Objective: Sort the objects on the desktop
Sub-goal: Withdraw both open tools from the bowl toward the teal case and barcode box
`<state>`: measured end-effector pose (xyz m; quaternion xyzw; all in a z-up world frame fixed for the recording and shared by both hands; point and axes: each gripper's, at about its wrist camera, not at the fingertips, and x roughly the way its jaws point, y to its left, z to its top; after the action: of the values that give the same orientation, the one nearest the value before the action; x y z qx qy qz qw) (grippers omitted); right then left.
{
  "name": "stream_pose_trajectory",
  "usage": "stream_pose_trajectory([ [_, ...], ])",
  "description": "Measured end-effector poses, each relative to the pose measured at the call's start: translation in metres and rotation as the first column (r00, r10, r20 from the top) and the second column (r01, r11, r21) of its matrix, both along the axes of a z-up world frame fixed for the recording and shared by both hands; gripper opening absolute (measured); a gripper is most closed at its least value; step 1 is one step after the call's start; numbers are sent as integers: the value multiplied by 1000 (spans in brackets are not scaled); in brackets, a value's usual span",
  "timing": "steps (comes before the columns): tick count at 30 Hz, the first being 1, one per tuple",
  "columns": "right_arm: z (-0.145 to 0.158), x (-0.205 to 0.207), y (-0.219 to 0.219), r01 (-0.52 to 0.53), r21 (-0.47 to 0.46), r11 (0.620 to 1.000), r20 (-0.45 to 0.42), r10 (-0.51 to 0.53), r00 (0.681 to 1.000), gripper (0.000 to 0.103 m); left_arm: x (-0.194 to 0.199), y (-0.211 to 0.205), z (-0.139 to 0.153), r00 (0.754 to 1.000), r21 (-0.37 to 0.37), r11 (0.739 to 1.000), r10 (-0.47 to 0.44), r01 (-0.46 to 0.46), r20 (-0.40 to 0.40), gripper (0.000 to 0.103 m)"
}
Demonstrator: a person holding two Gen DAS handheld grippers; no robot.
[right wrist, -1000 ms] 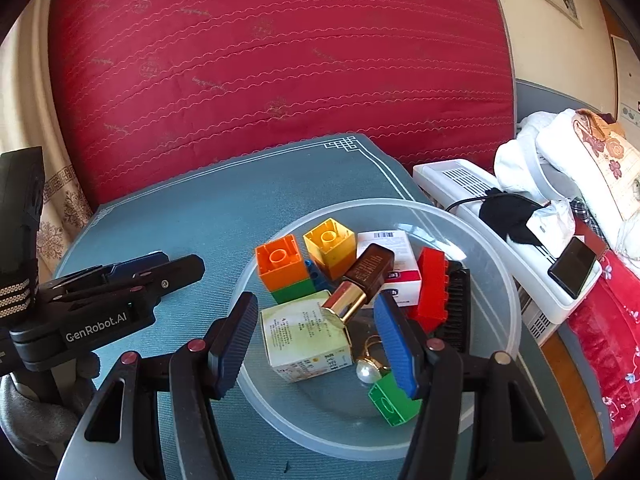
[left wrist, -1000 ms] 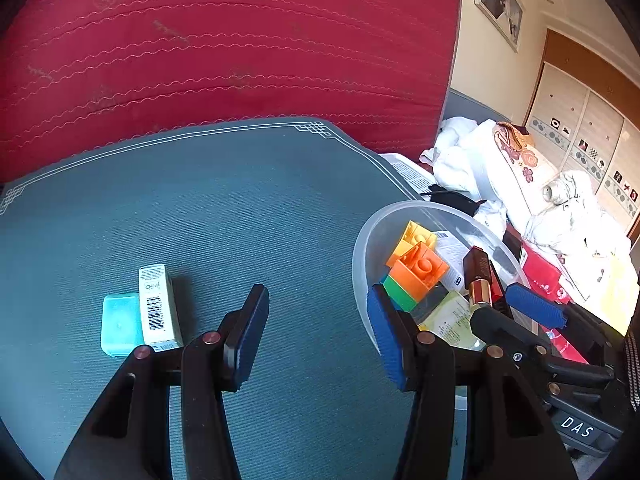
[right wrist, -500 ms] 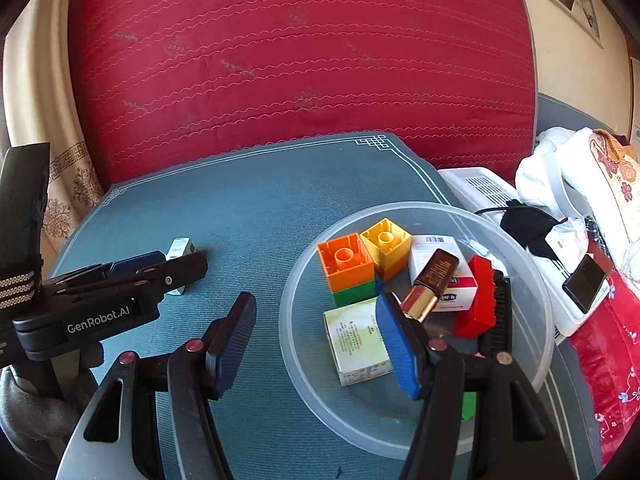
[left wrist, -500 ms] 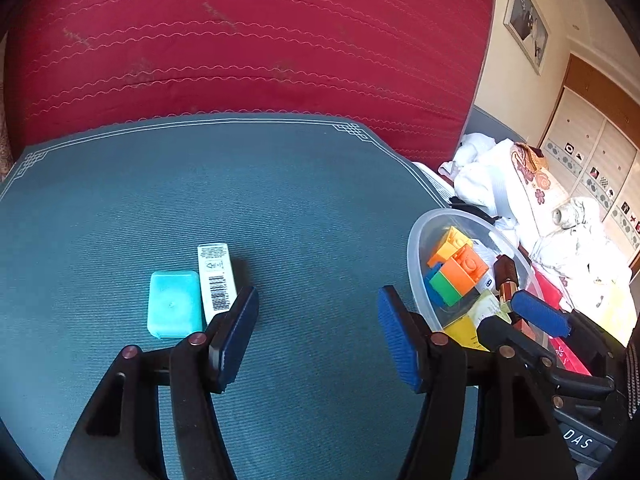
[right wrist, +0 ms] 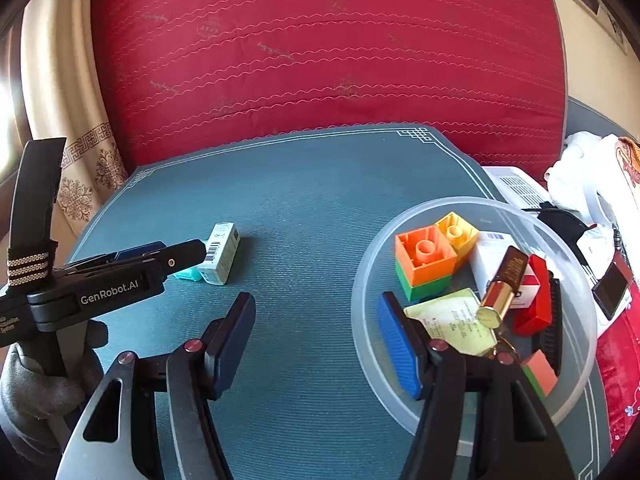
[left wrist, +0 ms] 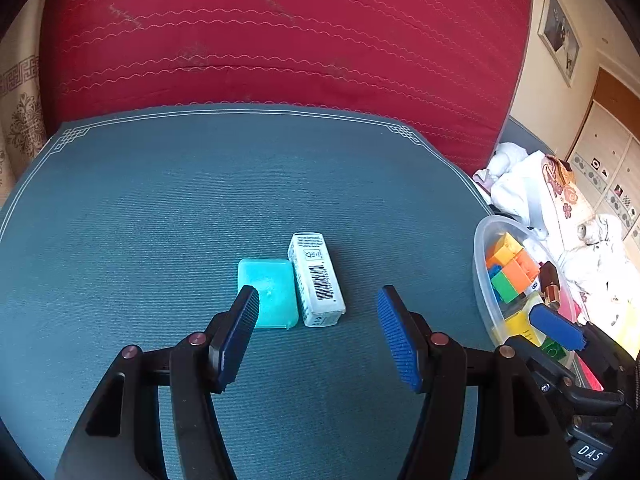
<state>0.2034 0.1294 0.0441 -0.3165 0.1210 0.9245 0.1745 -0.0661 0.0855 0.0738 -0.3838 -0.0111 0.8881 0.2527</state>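
A turquoise flat case [left wrist: 268, 292] and a white barcoded box [left wrist: 316, 276] lie side by side on the teal mat [left wrist: 200, 208]. My left gripper [left wrist: 317, 296] hovers just short of them, open, with nothing between its pads. In the right wrist view the left gripper [right wrist: 176, 254] points at the white box [right wrist: 222, 252]. My right gripper [right wrist: 316, 304] is open and empty, its right finger over the left rim of the clear bowl [right wrist: 360, 312]. The bowl holds an orange brick [right wrist: 424, 256], a yellow brick [right wrist: 456, 232], a lipstick [right wrist: 500, 284], a red brick [right wrist: 532, 300] and small boxes.
A red quilted cushion [left wrist: 280, 40] rises behind the mat's far edge. White cloth [left wrist: 520, 188] is piled off the right side, with a white appliance [right wrist: 516, 188] and a phone [right wrist: 612, 284] beside the bowl. A gloved hand [right wrist: 36, 392] holds the left gripper.
The left gripper has swung left, bringing the case and white box in front of its fingers, and its jaws have widened. The right gripper has shifted left, off the bowl's middle.
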Motion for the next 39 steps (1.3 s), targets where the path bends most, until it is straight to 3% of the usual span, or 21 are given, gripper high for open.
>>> stream_pose_trajectory([
  [6, -4, -9, -16, -49, 0, 999, 8, 49, 999, 67, -8, -14, -4, 999, -24, 998, 53, -53, -6, 65],
  [18, -14, -50, -40, -154, -40, 987, 38, 155, 987, 67, -23, -50, -7, 986, -5, 986, 168, -167, 13, 65],
  [39, -40, -127, -35, -155, -72, 985, 96, 161, 982, 68, -30, -65, -16, 974, -8, 975, 223, -223, 27, 65],
])
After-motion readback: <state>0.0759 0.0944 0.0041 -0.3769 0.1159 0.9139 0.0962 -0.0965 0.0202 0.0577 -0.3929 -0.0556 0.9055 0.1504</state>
